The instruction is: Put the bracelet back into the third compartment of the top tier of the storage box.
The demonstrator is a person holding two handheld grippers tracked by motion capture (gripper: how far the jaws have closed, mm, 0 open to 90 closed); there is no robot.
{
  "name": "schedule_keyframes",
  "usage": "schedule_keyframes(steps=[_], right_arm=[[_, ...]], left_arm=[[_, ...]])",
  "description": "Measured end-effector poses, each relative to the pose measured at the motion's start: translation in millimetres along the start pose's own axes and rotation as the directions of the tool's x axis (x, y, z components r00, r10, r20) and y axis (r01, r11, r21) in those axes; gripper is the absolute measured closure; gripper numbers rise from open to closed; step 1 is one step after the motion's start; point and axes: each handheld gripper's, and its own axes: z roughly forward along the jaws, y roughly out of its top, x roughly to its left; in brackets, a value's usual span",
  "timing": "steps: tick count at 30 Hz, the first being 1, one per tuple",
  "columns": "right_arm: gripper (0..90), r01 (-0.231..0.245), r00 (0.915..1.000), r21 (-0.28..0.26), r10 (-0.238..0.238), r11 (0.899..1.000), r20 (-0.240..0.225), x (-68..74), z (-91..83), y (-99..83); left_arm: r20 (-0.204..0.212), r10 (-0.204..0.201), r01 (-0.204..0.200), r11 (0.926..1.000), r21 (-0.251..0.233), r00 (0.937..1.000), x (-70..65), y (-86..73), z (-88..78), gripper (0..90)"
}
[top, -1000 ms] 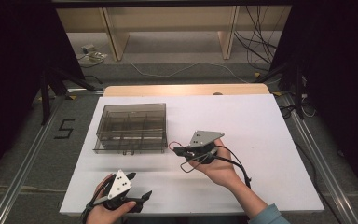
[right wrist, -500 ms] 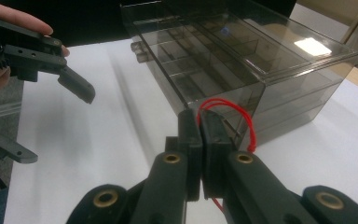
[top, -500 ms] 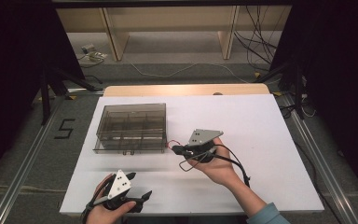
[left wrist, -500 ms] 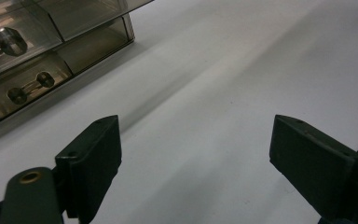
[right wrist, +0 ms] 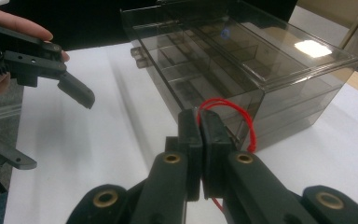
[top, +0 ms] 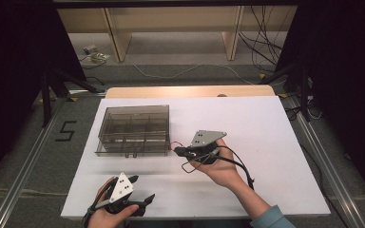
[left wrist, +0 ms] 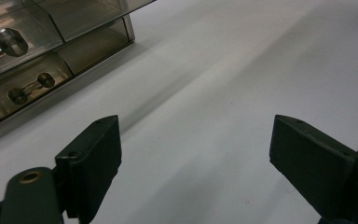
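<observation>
Pinching a red wire loop (right wrist: 228,112), right gripper (right wrist: 200,126) just beside the smoked plastic organizer box (top: 134,129), left gripper (left wrist: 196,149) spread wide over the white table (top: 266,123).

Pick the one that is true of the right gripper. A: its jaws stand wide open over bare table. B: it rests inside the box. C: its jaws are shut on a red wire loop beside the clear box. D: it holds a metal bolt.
C: in the right gripper view the right gripper has its jaws pressed together on the red wire, next to the clear box.
</observation>
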Motion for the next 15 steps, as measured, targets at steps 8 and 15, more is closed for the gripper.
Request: schedule_keyframes(steps=[8, 15], right_arm=[[88.4, 0.002, 1.0, 0.001, -0.002, 1.0, -0.007, 0.6, 2.3, 2.3], [88.4, 0.007, 0.9999, 0.001, -0.007, 1.0, -0.01, 1.0, 3.9, 4.7]], left_arm=[[0.0, -0.001, 0.001, 1.0, -0.001, 1.0, 0.2, 0.0, -0.1, 16.5], [-0.001, -0.001, 0.001, 1.0, -0.002, 1.0, 0.1, 0.0, -0.3, 16.6]])
